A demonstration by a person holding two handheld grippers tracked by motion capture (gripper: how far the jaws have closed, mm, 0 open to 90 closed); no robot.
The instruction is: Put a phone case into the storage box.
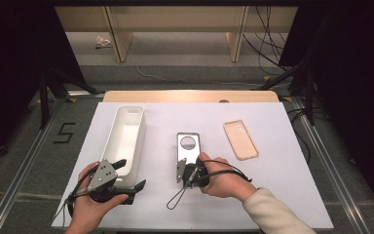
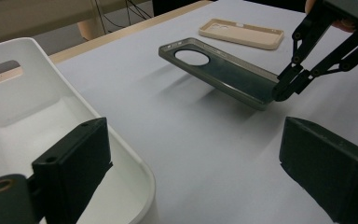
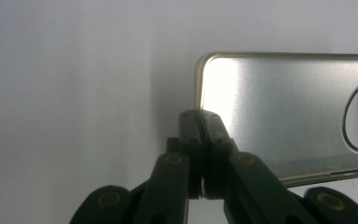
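The grey phone case (image 2: pixel 223 74) is being pinched at one end by the right claw (image 2: pixel 284 88) — lifted, not yet binned; the left claw (image 2: pixel 205 172) is being held spread beside the white bin (image 2: pixel 135 186).

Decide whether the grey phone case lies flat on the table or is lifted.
Lifted. The right gripper is shut on one end of the grey phone case, which hangs tilted above the table and casts a shadow.
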